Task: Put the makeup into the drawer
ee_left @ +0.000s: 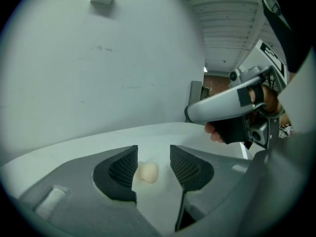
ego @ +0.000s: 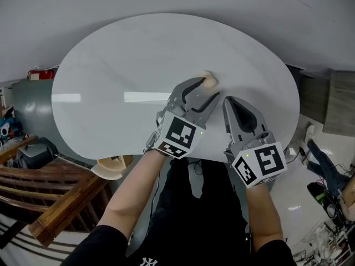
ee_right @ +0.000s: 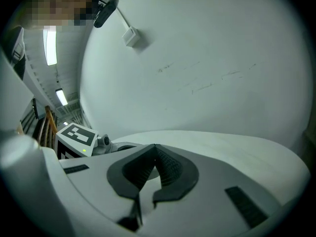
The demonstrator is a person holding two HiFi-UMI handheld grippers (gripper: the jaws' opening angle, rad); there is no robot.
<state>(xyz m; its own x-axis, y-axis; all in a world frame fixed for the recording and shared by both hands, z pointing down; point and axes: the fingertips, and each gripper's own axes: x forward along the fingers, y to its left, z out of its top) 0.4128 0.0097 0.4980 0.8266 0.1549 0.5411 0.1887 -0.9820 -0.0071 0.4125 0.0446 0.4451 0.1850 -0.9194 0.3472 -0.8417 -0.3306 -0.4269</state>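
A small cream makeup sponge (ego: 209, 80) lies on the white oval table (ego: 122, 65), right of its middle. My left gripper (ego: 209, 88) is at the sponge with its jaws apart. In the left gripper view the sponge (ee_left: 147, 172) sits on the tabletop between the two ribbed pads (ee_left: 123, 169), close to the left one, with a gap to the right one. My right gripper (ego: 229, 100) hovers just to the right, over the table's near edge, jaws shut with nothing in them (ee_right: 155, 152). No drawer shows in any view.
A plain wall (ee_left: 98, 83) rises behind the table. A wooden railing (ego: 50, 204) and a grey cabinet (ego: 25, 101) stand at the left below the table. A tan object (ego: 111, 168) pokes out under the near edge. Clutter lies on the floor at the right (ego: 327, 176).
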